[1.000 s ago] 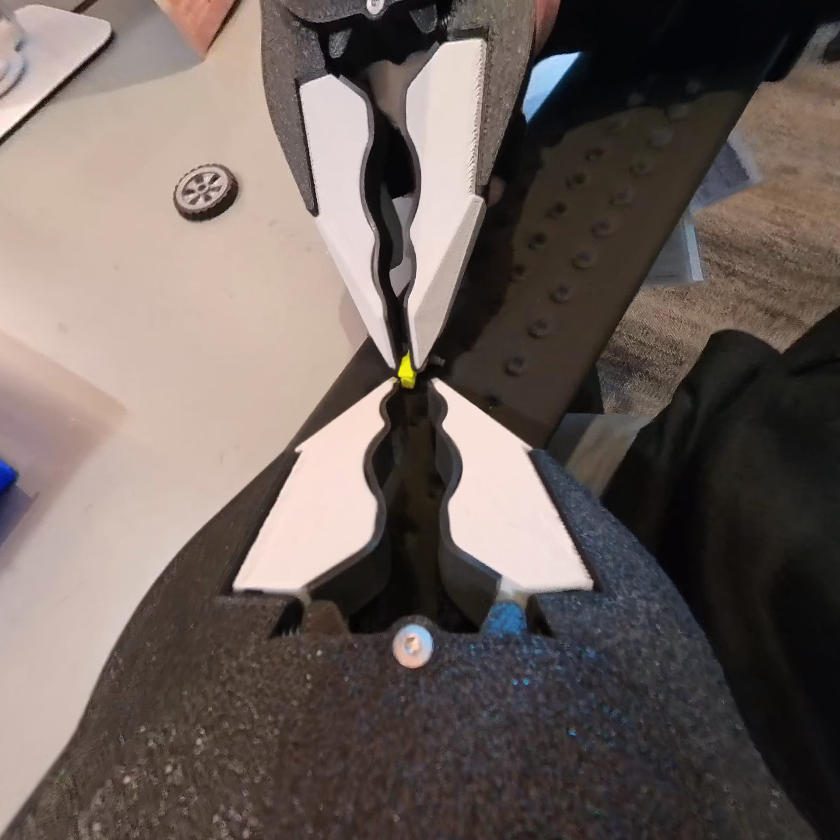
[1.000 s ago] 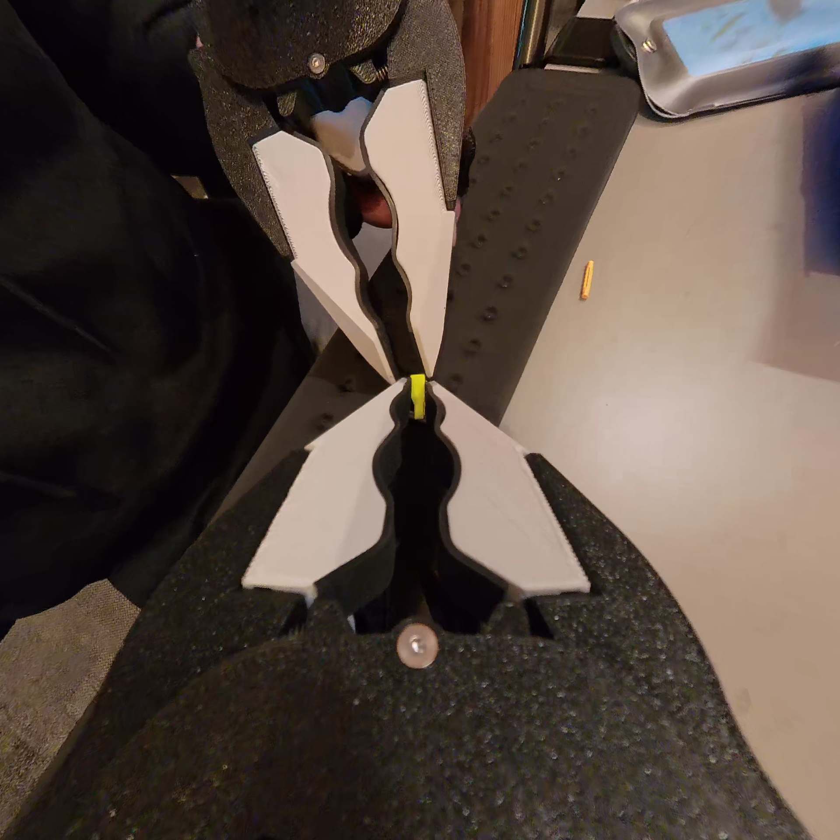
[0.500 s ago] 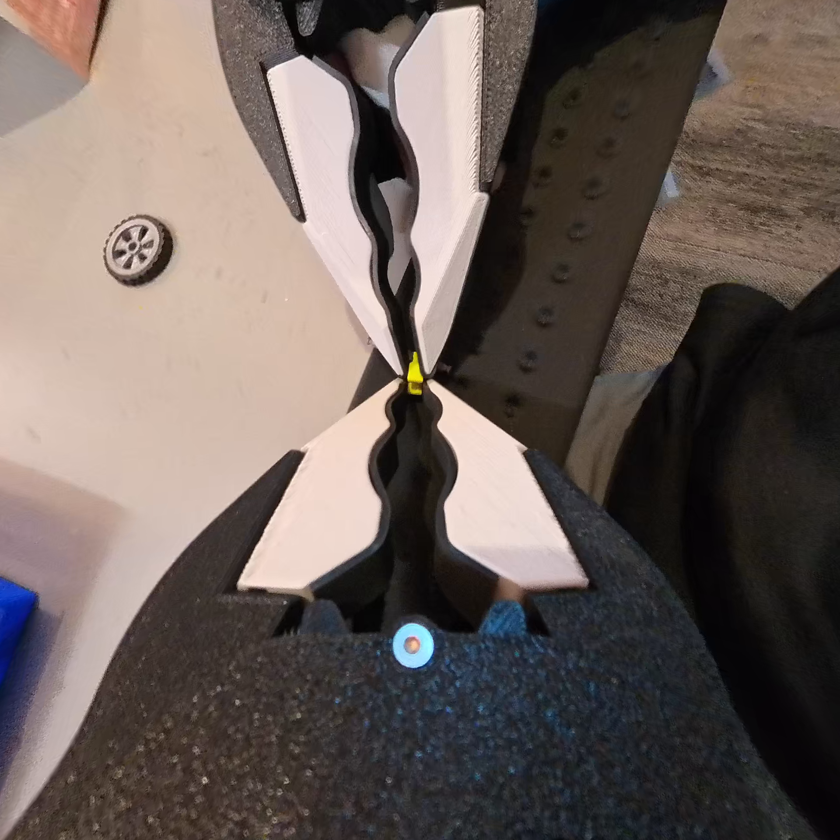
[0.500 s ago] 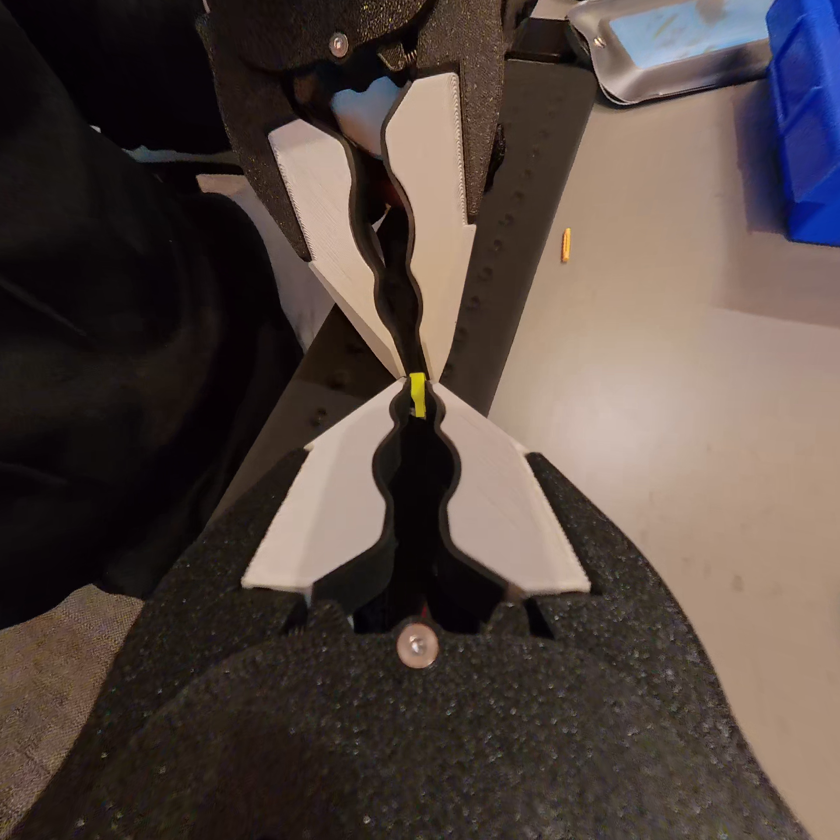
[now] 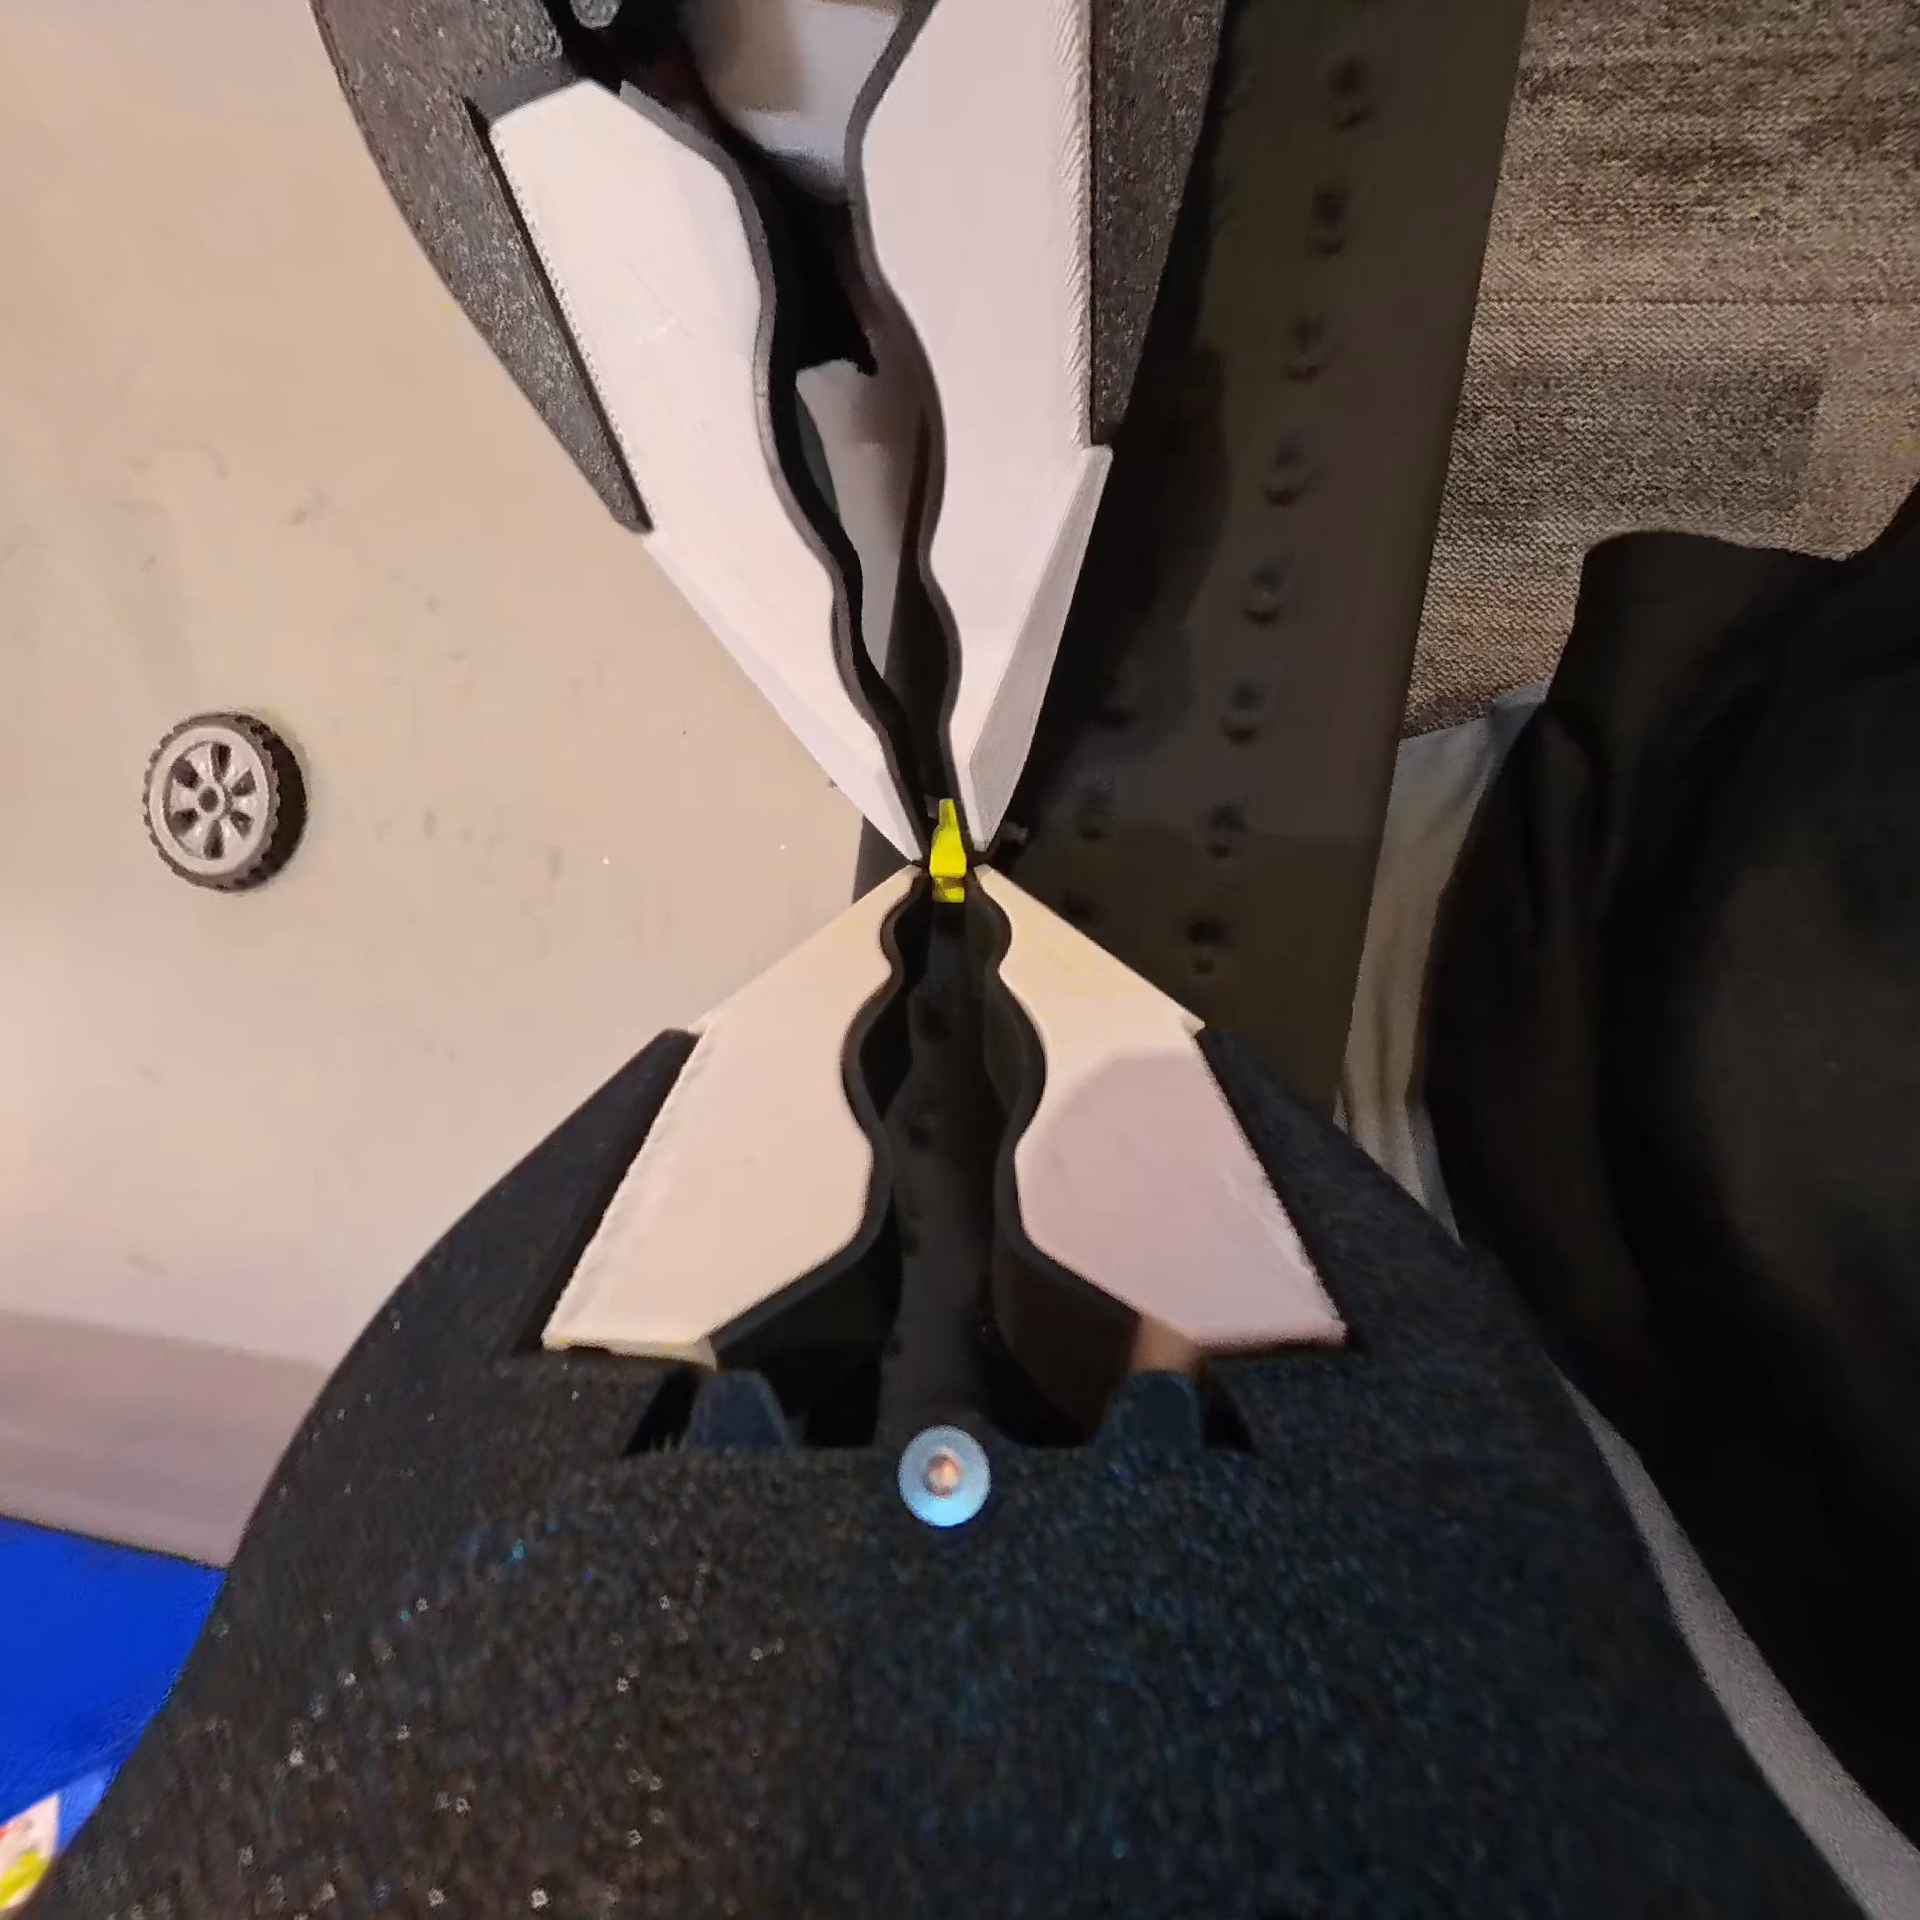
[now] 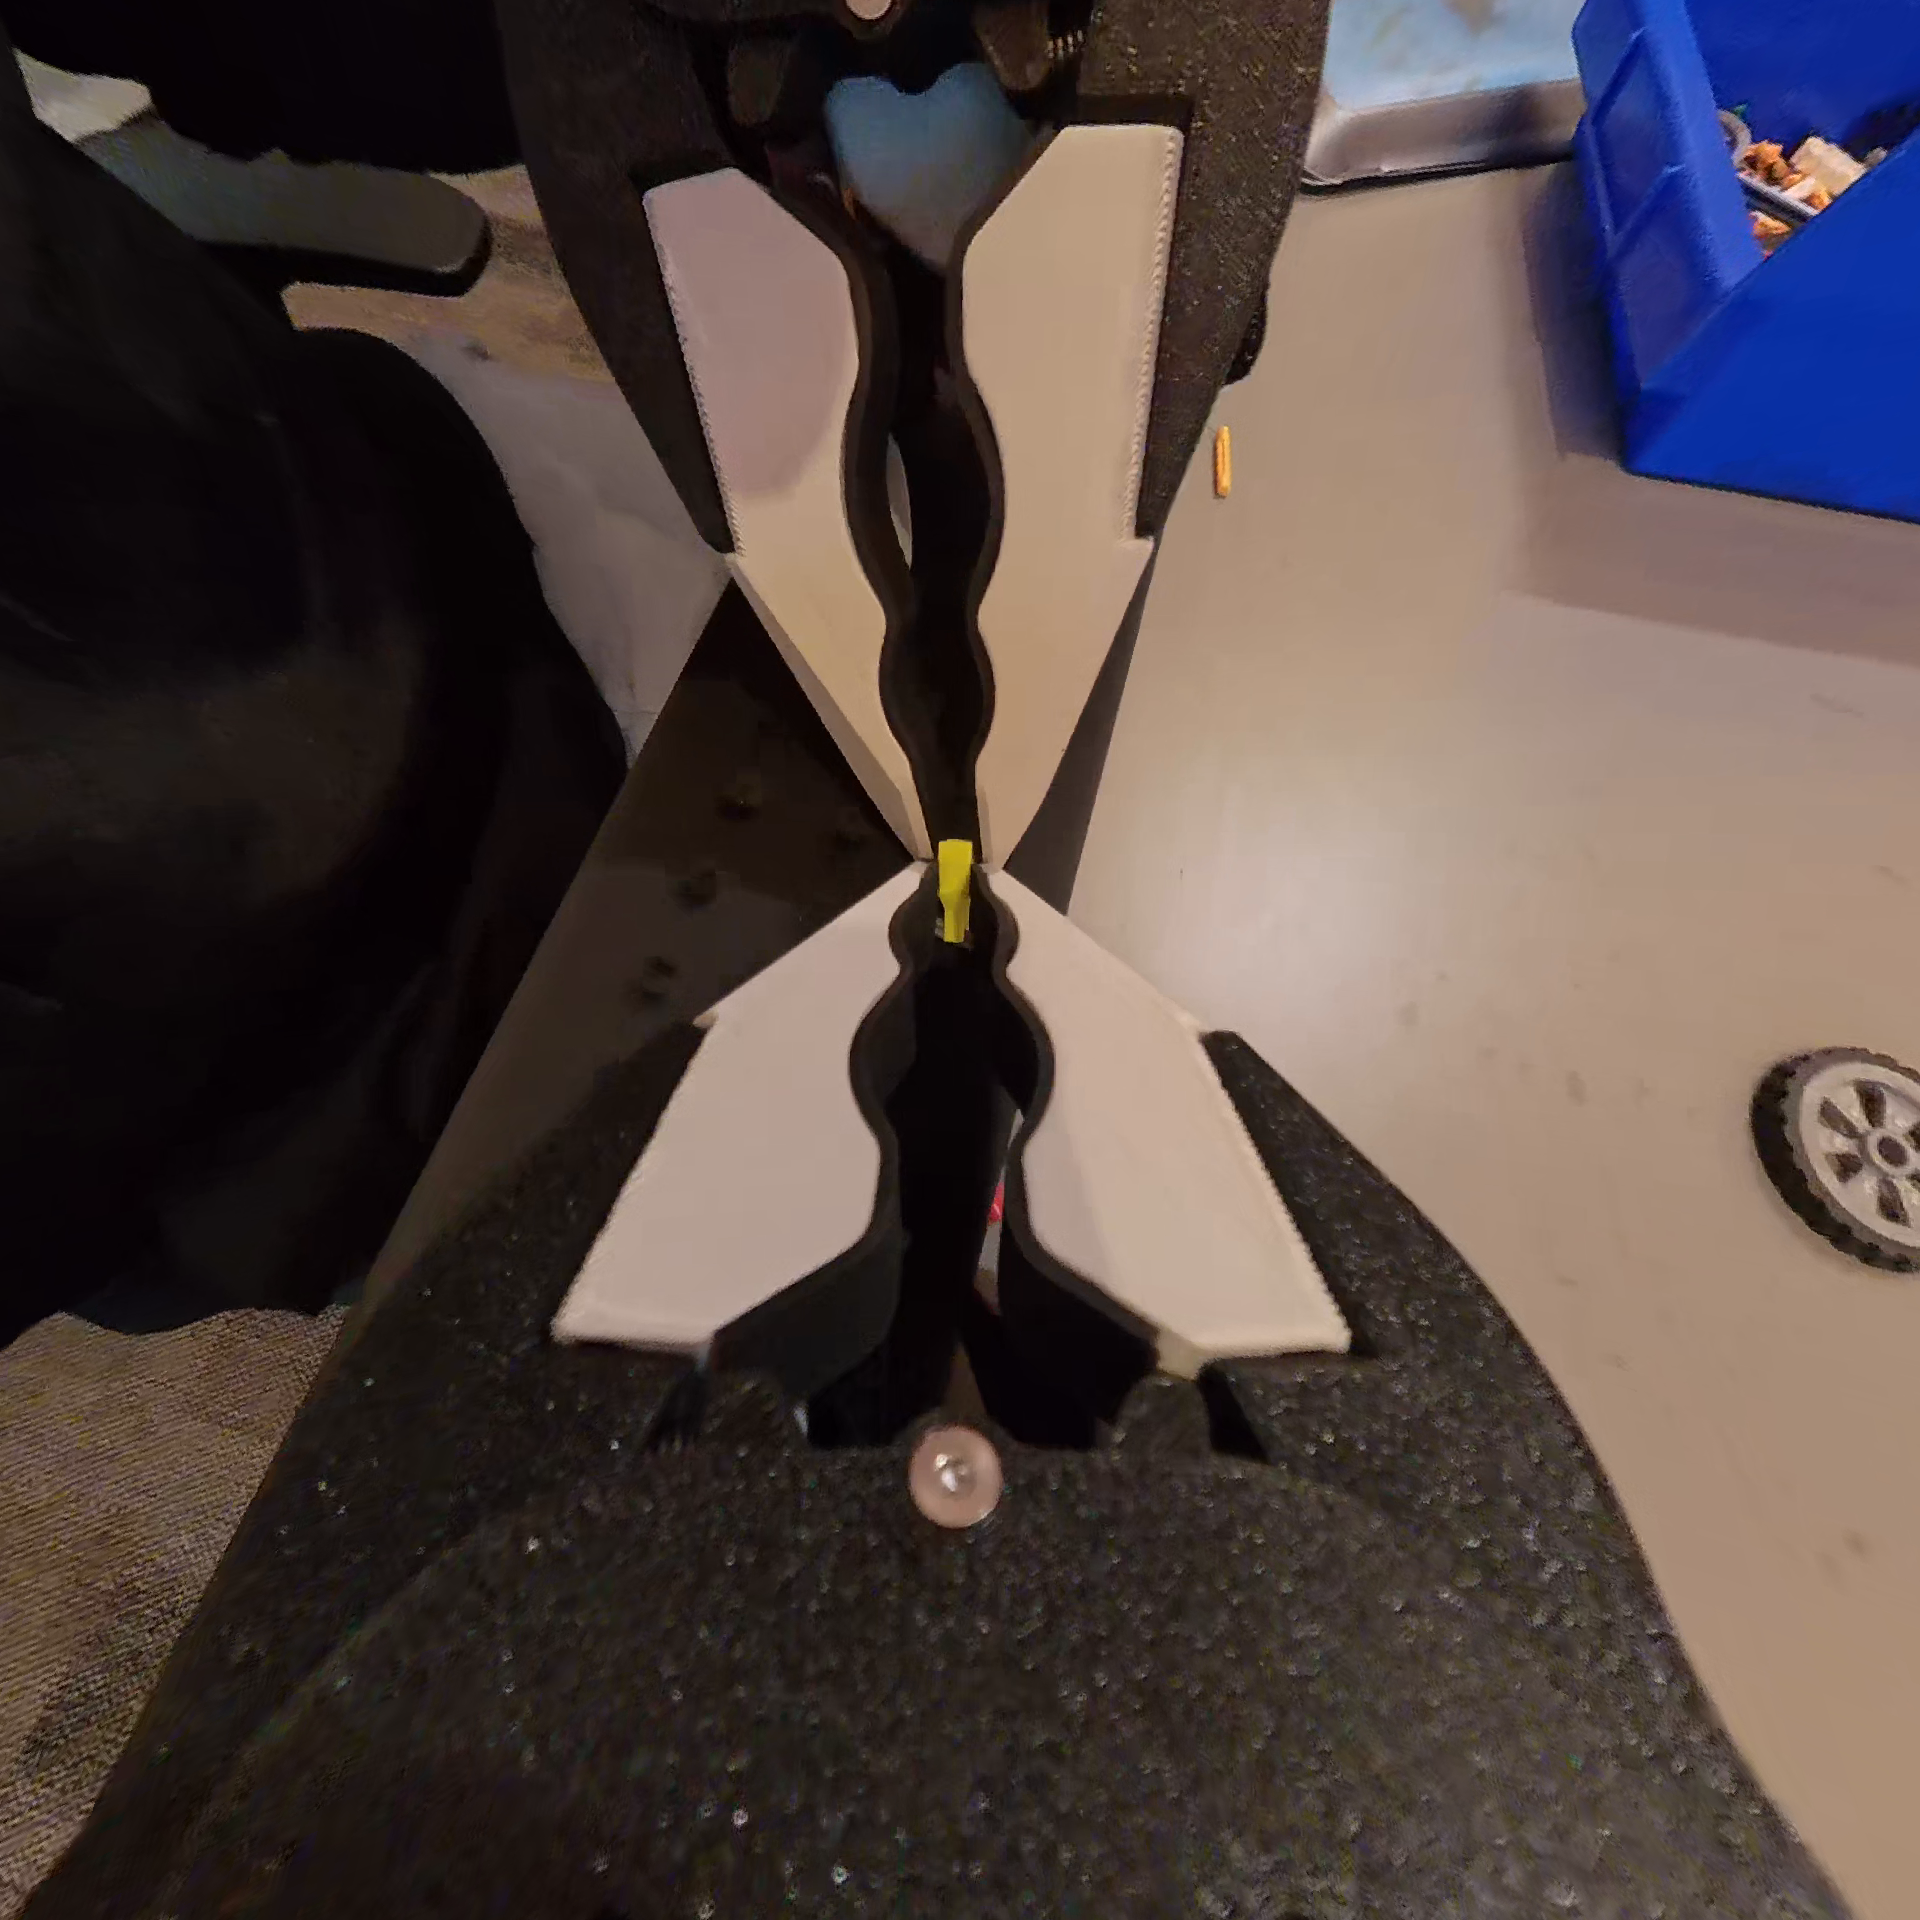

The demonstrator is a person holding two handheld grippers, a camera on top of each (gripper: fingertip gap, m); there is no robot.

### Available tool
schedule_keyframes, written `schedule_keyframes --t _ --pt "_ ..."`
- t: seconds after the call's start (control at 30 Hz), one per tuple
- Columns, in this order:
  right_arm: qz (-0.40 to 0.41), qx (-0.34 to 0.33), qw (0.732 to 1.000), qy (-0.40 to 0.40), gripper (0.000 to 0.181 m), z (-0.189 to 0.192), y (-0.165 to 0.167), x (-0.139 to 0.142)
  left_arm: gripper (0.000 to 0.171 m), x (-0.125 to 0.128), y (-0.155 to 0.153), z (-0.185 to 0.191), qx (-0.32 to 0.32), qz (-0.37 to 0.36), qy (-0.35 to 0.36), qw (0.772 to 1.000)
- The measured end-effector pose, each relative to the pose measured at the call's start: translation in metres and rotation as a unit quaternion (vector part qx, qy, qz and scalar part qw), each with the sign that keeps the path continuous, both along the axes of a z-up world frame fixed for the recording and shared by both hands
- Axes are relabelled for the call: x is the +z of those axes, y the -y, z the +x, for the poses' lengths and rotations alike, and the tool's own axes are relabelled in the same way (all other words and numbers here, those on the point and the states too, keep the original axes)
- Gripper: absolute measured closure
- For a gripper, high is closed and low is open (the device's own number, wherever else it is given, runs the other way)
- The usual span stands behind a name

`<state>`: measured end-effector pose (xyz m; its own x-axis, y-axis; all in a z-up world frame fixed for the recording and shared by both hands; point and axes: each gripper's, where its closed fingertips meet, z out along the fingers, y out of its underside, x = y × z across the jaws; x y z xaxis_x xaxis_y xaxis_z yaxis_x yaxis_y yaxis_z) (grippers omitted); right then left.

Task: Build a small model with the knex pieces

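Observation:
A tiny yellow plastic piece (image 5: 945, 850) sits between the tips of both grippers, which meet nose to nose above the table edge. My left gripper (image 5: 943, 881) comes up from the bottom of the left wrist view, jaws closed on the piece's near end. The right gripper reaches down from the top of that view and pinches the far end. In the right wrist view my right gripper (image 6: 952, 891) is shut on the yellow piece (image 6: 953, 883), most of which lies within its tips. The left gripper comes from the top and grips the other end.
A small grey toy wheel (image 5: 223, 800) lies flat on the grey table (image 5: 312, 520); it also shows in the right wrist view (image 6: 1860, 1158). A blue bin (image 6: 1766, 312) holding small parts stands at the back right. A small orange pin (image 6: 1223, 462) lies near it. A black perforated bar (image 5: 1278, 520) runs under the grippers. Dark clothing (image 5: 1714, 1039) is beside the table. Only a small space, under 4 cm, lies between the two pairs of fingers.
Both grippers stayed tip to tip on the yellow piece while swinging together over the table. The blue bin and the wheel have come into the right wrist view.

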<state>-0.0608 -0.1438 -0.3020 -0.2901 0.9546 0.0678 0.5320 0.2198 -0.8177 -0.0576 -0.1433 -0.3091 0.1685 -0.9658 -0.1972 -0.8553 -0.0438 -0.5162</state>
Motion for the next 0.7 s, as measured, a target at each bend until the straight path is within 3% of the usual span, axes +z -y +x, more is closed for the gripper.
schedule_keyframes --t 0.23,0.33,0.7 --pt "0.048 -0.02 0.999 0.001 0.175 0.01 -0.003 -0.001 0.168 0.002 0.0 0.007 -0.025 0.003 -0.015 1.0" --pt "0.054 -0.038 0.998 0.008 0.154 0.016 -0.006 0.002 0.168 0.002 0.003 0.008 -0.028 -0.004 -0.01 1.0" --pt "0.061 -0.041 0.996 0.053 0.162 0.018 0.006 -0.006 0.168 0.004 0.007 0.011 -0.053 0.0 -0.047 0.997"
